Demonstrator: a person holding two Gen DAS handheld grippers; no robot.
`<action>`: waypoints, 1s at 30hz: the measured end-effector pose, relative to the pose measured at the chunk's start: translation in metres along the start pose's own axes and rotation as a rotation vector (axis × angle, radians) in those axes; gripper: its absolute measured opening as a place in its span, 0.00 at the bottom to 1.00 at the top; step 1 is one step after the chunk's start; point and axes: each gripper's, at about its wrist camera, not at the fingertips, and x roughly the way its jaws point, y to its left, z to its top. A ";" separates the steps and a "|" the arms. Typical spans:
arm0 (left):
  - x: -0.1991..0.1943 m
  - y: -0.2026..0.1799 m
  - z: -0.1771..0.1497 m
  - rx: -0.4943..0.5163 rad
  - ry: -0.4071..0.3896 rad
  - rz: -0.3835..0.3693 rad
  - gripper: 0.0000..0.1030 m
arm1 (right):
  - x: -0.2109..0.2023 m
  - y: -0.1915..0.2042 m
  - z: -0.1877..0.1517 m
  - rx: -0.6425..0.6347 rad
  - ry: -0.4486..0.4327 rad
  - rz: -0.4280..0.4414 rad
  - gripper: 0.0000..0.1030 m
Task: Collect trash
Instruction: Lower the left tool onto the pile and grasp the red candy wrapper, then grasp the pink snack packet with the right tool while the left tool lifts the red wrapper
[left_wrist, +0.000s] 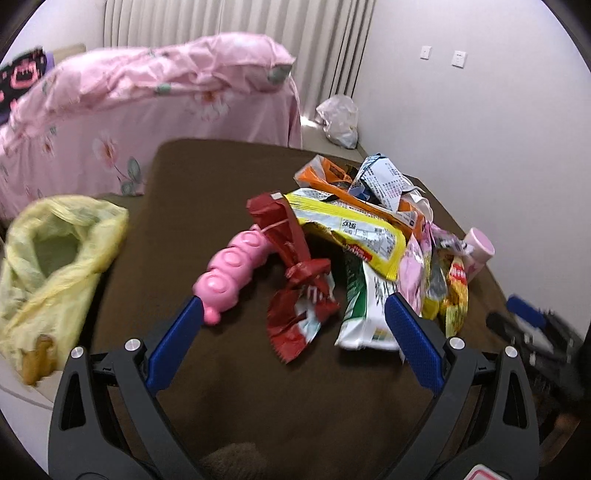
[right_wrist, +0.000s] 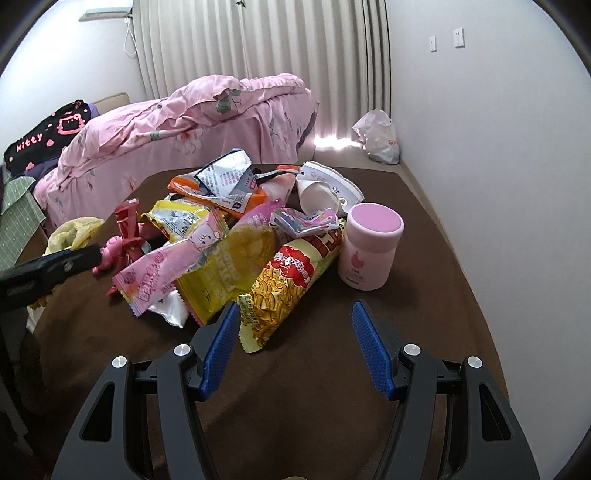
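Wrappers (left_wrist: 354, 229) are heaped on the table (left_wrist: 207, 192) beside an opened yellow bag (left_wrist: 55, 254) for collection. Left gripper (left_wrist: 293, 314) and right gripper (right_wrist: 295, 317) are held with jaws apart, nothing gripped.

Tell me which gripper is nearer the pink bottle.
Right. The right gripper hovers open just in front of the pink bottle; the left gripper is open across the wrapper pile from it.

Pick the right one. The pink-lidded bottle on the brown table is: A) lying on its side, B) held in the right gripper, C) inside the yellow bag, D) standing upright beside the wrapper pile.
D: the pink-lidded bottle stands upright on the brown table, at the edge of the wrapper pile; the right gripper is open and empty.
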 end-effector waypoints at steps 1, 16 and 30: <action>0.007 0.001 0.003 -0.019 0.006 -0.007 0.82 | 0.000 0.000 -0.001 -0.004 -0.003 -0.007 0.58; 0.023 0.007 0.005 -0.058 0.038 -0.032 0.27 | 0.006 -0.003 -0.007 0.004 0.011 -0.018 0.58; -0.021 0.015 -0.006 -0.054 0.006 -0.096 0.37 | 0.045 -0.010 0.023 0.122 0.027 0.034 0.58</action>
